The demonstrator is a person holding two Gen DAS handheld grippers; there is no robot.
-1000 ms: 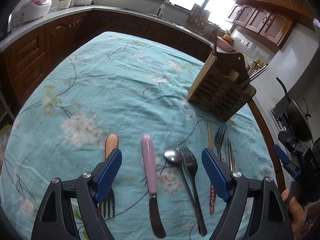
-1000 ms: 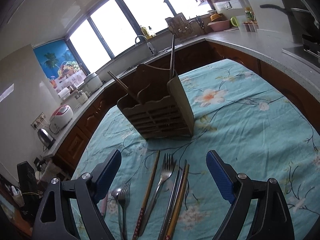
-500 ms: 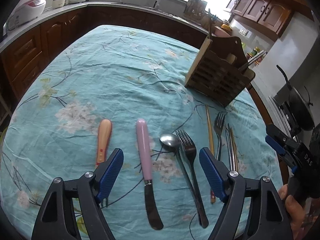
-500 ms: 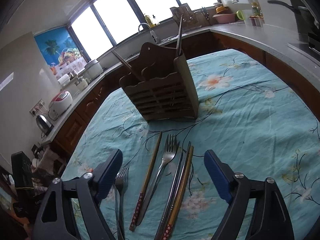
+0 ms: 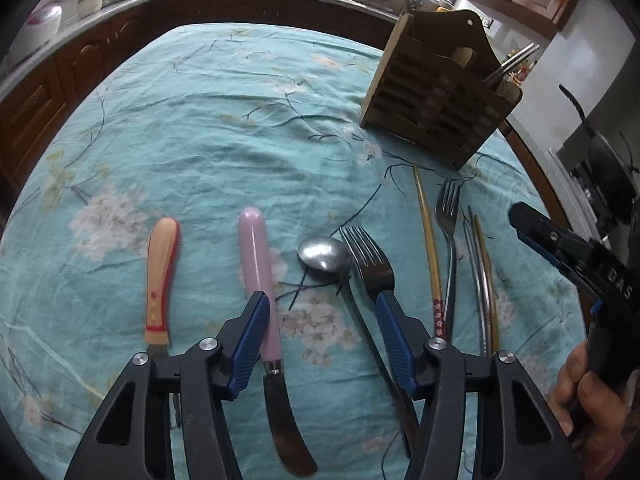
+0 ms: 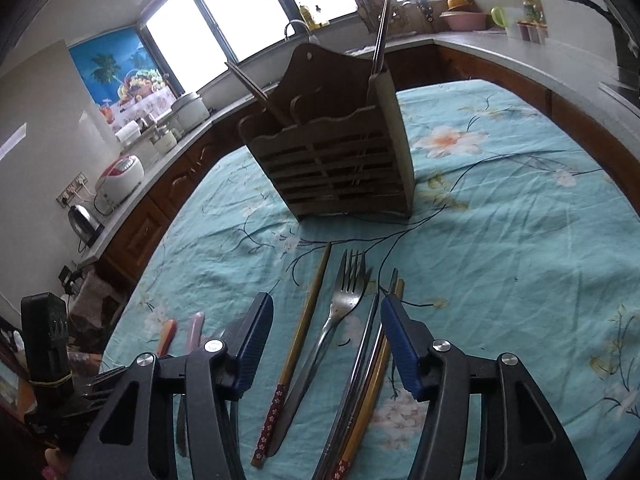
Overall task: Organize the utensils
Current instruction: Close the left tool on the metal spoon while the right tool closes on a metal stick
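Observation:
On the teal flowered tablecloth my left gripper (image 5: 322, 322) is open, its jaws closing. The spoon (image 5: 324, 254) handle and dark fork (image 5: 370, 264) handle lie between them, untouched. The pink-handled knife (image 5: 256, 256) lies just by the left pad, and an orange-handled fork (image 5: 162, 276) further left. My right gripper (image 6: 328, 330) is also open and closing over a flower-tipped chopstick (image 6: 308, 320) and a silver fork (image 6: 344, 304). Metal chopsticks (image 6: 364, 352) lie under its right pad. The wooden utensil holder (image 6: 340, 160) stands beyond, with chopsticks in it.
In the left wrist view the holder (image 5: 436, 108) stands at the back right, and a person's hand (image 5: 588, 396) grips the other gripper at the right edge. Kitchen counters ring the table, with a rice cooker (image 6: 120, 178) and kettle (image 6: 84, 220) on the left.
Both grippers have come down and forward over the row of utensils. Their jaws have narrowed a good deal. No utensil has moved.

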